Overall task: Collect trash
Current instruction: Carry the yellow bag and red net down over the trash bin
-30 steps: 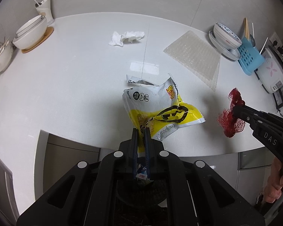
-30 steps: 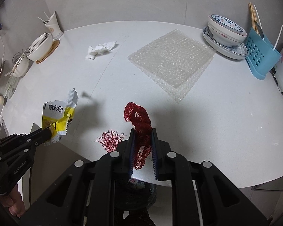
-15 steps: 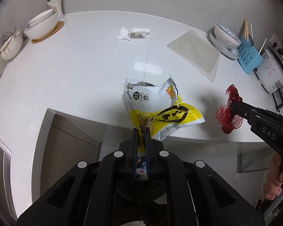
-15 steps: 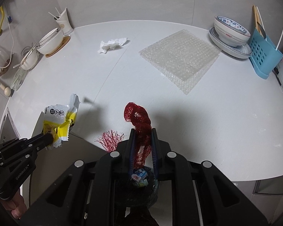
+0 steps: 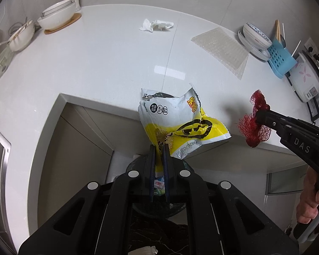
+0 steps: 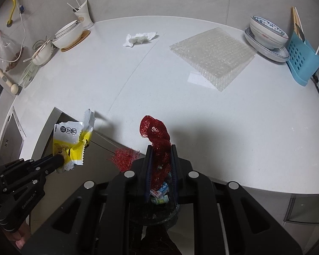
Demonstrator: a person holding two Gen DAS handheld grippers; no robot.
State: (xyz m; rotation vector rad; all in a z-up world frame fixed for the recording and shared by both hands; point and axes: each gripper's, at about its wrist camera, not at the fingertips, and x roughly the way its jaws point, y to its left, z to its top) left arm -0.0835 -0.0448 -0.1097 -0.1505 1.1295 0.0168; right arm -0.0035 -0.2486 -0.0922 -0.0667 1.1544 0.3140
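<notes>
Claws tilt steeply downward (left (image 5: 158, 148) clamps wrapper (image 5: 180, 123), right (image 6: 161, 148) netting (image 6: 157, 136)).

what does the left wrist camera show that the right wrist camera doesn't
Only the left wrist view shows the white rice cooker at the counter's far right. Only the right wrist view shows the yellow hook and wooden pestle at far left. Both show the left gripper shut on the yellow snack bag, the right gripper shut on the red mesh net, the crumpled tissue, the bubble wrap and the bin below.
</notes>
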